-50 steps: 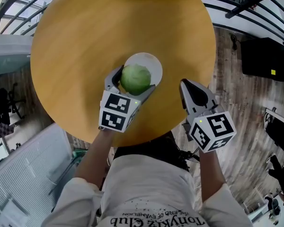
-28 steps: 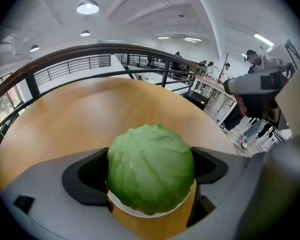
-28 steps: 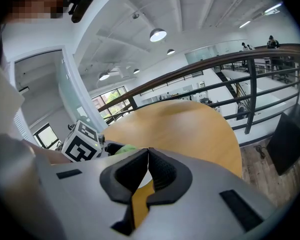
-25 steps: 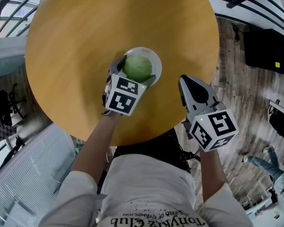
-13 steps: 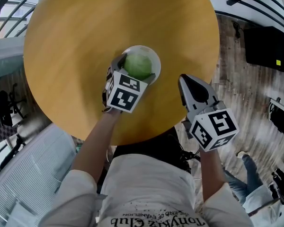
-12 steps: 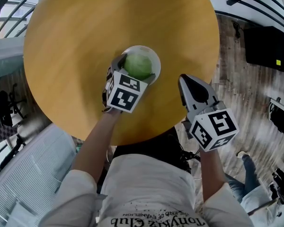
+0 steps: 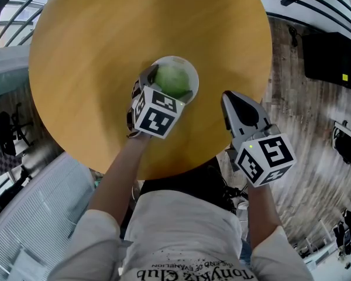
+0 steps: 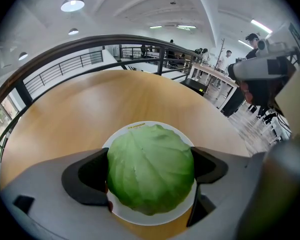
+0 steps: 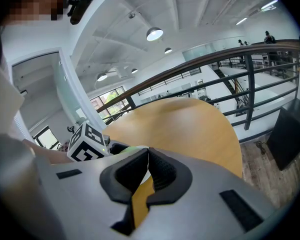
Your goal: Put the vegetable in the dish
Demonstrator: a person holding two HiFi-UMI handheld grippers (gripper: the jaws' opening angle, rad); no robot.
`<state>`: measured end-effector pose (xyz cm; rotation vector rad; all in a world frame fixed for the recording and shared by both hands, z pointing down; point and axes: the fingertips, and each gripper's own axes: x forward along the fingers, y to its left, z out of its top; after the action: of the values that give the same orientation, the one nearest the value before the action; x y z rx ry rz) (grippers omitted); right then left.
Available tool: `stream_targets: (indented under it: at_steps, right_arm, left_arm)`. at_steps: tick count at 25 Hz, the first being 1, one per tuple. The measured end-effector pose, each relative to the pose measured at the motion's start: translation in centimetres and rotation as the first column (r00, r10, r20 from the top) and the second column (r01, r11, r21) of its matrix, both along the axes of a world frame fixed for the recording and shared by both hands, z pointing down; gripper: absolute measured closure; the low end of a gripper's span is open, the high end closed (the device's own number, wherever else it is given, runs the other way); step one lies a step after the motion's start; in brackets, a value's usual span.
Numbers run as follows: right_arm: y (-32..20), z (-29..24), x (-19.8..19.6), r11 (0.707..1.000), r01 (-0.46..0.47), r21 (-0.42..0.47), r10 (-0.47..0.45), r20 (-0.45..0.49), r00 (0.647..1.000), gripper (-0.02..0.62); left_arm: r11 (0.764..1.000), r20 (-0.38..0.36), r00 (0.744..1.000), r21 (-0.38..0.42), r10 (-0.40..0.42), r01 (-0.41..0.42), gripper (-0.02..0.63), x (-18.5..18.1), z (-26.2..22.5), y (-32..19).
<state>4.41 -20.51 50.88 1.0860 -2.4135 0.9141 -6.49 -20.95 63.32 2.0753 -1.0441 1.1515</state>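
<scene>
Left gripper view: my left gripper [image 8: 151, 170] clamps the cabbage [image 8: 150, 156], centred over the dish [image 8: 153, 219] straight below its jaws; my right gripper [image 9: 147, 156] sits closed, empty.

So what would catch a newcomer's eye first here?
A big green cabbage, held between the fingers of the left gripper right over a white dish near the middle of the round wooden table. Then the marker cube on the right gripper, which hangs shut and empty by the table's near edge.
</scene>
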Motion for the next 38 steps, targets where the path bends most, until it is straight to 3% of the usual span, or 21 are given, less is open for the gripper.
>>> stream_targets:
  at_steps: [7, 15, 19, 38]
  right_arm:
    - [0.0, -0.3, -0.6, 1.0, 0.005, 0.005, -0.005, 0.004, 1.0, 0.571]
    - [-0.1, -0.4, 0.1, 1.0, 0.001, 0.001, -0.001, 0.008, 1.0, 0.571]
    - [0.0, -0.6, 0.1, 1.0, 0.001, 0.006, -0.001, 0.01, 1.0, 0.571]
    - [3.1, -5.9, -0.6, 0.996, 0.034, 0.088, -0.035, 0.01, 0.999, 0.571]
  left_arm:
    - [1.0, 0.0, 1.0, -0.016, 0.013, -0.013, 0.11, -0.1, 0.1, 0.3]
    - [1.0, 0.011, 1.0, 0.021, -0.001, 0.001, 0.11, 0.1, -0.2, -0.1]
    - [0.999, -0.018, 1.0, 0.032, -0.024, 0.025, 0.11, -0.1, -0.9, -0.1]
    - [0.985, -0.104, 0.988, 0.121, -0.113, 0.126, 0.112, -1.7, -9.7, 4.7]
